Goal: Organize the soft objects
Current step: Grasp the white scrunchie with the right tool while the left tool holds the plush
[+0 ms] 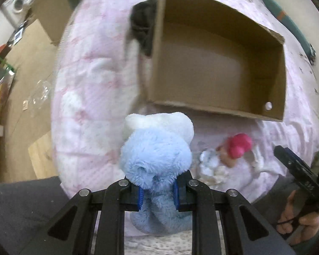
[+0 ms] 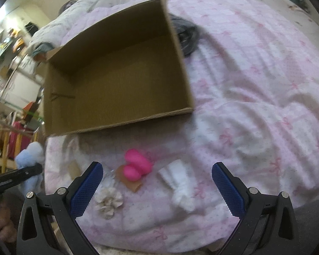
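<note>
Two grippers: left gripper [image 1: 157,193] clenched on fluffy light-blue plush toy [image 1: 156,159], squishy, light, held mid-body; right gripper [image 2: 157,188] released w/ jaws wide above pink rubbery toy [image 2: 137,167]; brown cardboard box [image 2: 119,125] empty.

Left wrist view: looks forward along the left gripper [image 1: 157,193], down and across a pink-and-white quilted bedspread [image 1: 91,89] toward an open brown cardboard box [image 1: 214,63]. Very close to a fluffy light-blue plush toy [image 1: 155,159] filling lower centre.

Right wrist view: looks along the right gripper [image 2: 157,188], tilted down at the same bedspread [image 2: 255,85], box [image 2: 117,76] beyond.

Shared: box, bedspread, bright pink rounded soft item [image 1: 239,145] [image 2: 137,166], blue plush [image 2: 30,155] at left edge. Each view catches the other gripper at its edge.
</note>
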### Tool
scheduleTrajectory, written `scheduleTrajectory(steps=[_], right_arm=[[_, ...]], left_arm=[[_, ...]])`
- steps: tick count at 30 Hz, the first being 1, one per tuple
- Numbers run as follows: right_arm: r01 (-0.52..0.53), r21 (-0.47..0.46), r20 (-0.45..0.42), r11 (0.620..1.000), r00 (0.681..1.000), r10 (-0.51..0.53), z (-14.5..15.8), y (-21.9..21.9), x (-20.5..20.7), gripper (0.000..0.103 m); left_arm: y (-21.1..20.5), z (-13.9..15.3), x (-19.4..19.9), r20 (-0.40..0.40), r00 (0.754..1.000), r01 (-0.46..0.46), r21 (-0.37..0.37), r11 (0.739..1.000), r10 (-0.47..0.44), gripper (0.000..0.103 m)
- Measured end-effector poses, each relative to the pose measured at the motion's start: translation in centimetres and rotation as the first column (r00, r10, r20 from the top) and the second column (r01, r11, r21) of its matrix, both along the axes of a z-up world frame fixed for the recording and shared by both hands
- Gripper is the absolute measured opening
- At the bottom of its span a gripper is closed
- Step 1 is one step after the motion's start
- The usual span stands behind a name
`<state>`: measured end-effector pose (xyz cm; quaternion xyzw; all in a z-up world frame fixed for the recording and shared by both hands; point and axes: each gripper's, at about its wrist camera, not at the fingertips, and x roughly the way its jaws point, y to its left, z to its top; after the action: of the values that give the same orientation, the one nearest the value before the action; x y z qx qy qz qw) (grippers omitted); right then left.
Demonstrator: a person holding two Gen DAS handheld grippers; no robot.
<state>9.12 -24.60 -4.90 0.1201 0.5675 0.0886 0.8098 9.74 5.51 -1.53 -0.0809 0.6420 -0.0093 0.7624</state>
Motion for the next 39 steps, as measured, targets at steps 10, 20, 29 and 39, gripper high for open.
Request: scheduleTrajectory(steps=[10,20,29,39], right_arm=[[-0.276,-0.032,-0.049,0.961,0.96,0.275,-1.2,6.5,-2.4,0.103],[-0.494,-0.172,-0.148,0.852,0.868,0.473,-5.4,13.7,-4.7,0.094],[-0.468,-0.153,-0.187,0.87,0.879,0.44,-7.2,14.5,-3.2,0.051],[-0.455,-0.036,-0.151,0.89,0.883,0.445,-4.0,12.0,-3.7,0.027]], left_arm=[[-0.5,-3.2,-1.9,0.017,1.0,-0.017,0.011,1.0,0.016,0.019],[-1.0,-2.3,-1.9,0.054,0.999,-0.005,-0.006,1.0,0.005,0.019],[-0.7,-2.2,-1.7,0.049,0.999,-0.014,-0.03,0.999,0.016,0.019],[-0.6,-2.3,-1.7,0.046,0.999,-0.019,-0.028,0.999,0.021,0.019]])
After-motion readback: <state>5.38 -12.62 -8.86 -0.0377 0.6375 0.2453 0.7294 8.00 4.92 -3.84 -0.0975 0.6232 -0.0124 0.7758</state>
